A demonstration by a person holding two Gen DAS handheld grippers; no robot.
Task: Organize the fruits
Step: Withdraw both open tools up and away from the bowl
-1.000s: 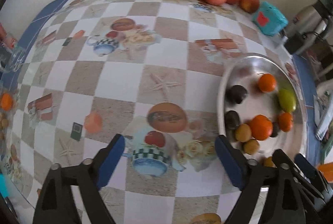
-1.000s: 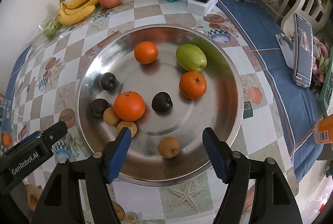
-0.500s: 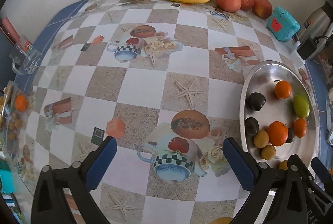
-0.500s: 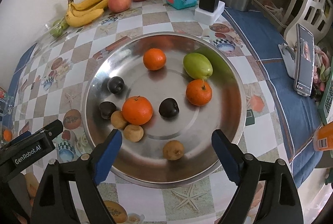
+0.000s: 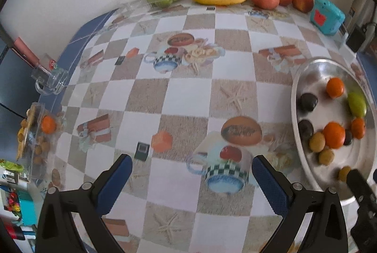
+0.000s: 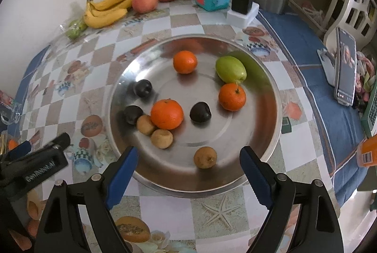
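While hovering, both my jaws wide apart w/ nothing gripped, right gripper point(image 6: 188, 170) over steel tray point(image 6: 271, 97) of fruit, left gripper point(image 5: 192, 178) over checked tablecloth point(image 5: 188, 93)

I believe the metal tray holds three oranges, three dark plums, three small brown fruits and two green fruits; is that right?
Not quite: the right wrist view shows only one green fruit in the tray. The rest stands: three oranges, three dark plums and three small brown fruits.

black claw point(image 6: 188, 173), blue pads point(image 6: 121, 173)
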